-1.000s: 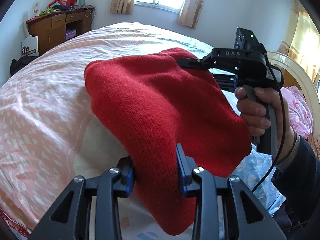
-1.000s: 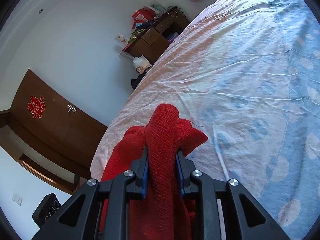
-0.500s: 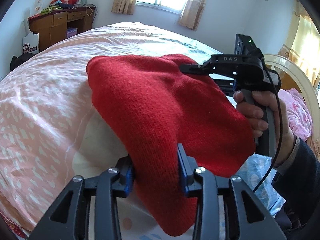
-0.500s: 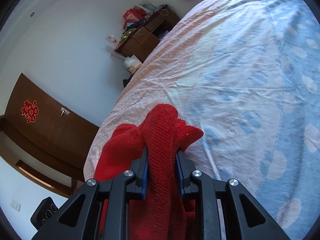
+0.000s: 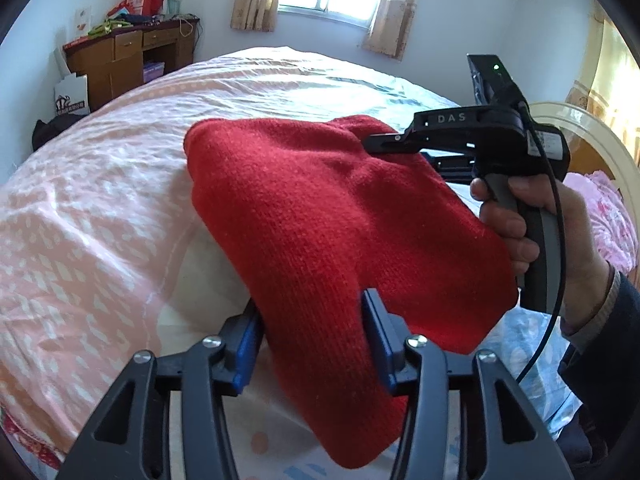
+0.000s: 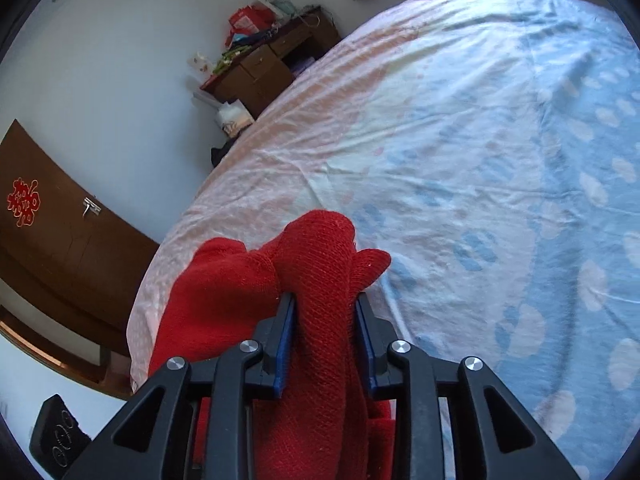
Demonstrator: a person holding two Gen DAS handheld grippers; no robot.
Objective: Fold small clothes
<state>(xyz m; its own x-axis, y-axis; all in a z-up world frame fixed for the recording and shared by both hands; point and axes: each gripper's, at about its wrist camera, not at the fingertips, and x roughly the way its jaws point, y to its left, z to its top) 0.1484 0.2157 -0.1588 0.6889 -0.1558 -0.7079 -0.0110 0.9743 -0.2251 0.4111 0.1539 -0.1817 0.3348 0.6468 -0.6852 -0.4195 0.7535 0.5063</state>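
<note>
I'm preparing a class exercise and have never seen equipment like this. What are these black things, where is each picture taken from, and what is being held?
There is no robot here: a person holds a hand-operated two-finger tool in each hand, each with a wide-angle camera looking along its fingers. One picture looks out from the left tool, the other from the right tool. Both tools are shut on one red knitted garment, held up between them above a bed with a pink and blue sheet. The left view also shows the person's right hand gripping the other tool's handle.

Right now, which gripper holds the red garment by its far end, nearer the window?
The right gripper. It clamps the red garment at its far end; the left gripper pinches the near end.
</note>
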